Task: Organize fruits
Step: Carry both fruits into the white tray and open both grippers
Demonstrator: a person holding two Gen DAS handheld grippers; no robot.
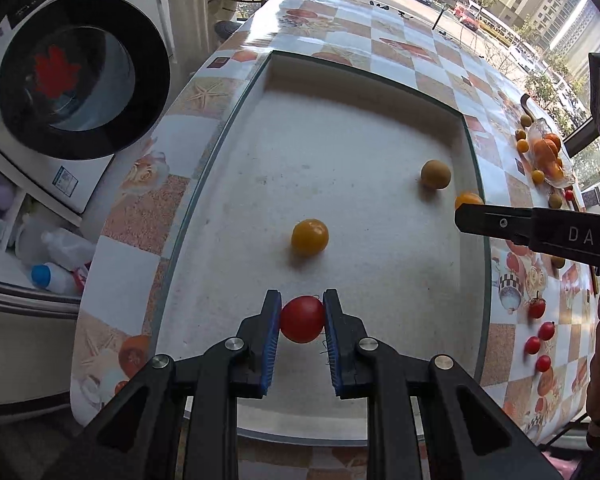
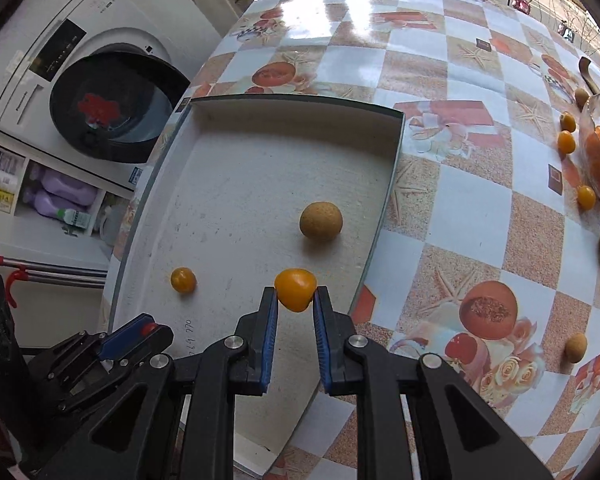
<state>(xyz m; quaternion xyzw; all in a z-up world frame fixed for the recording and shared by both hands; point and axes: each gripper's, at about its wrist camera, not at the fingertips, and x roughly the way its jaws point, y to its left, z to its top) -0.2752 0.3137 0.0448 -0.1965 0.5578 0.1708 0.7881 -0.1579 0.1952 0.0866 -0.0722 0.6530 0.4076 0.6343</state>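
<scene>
Left gripper (image 1: 302, 312) clamps a red tomato (image 1: 302, 319) over the white tray's (image 1: 340, 152) near edge. Right gripper (image 2: 295, 300) clamps a yellow tomato (image 2: 295, 289) above the same tray.

Risk: both fruits sit at the pad tips; a careless release could send either rolling. The 2 grippers work close together and could collide.

Surroundings: 1 yellow tomato (image 1: 310, 237) and 1 tan fruit (image 1: 435, 174) lie loose in the tray, occupying landing space. More fruit (image 1: 540, 330) remains on the tablecloth (image 2: 460, 208).
</scene>
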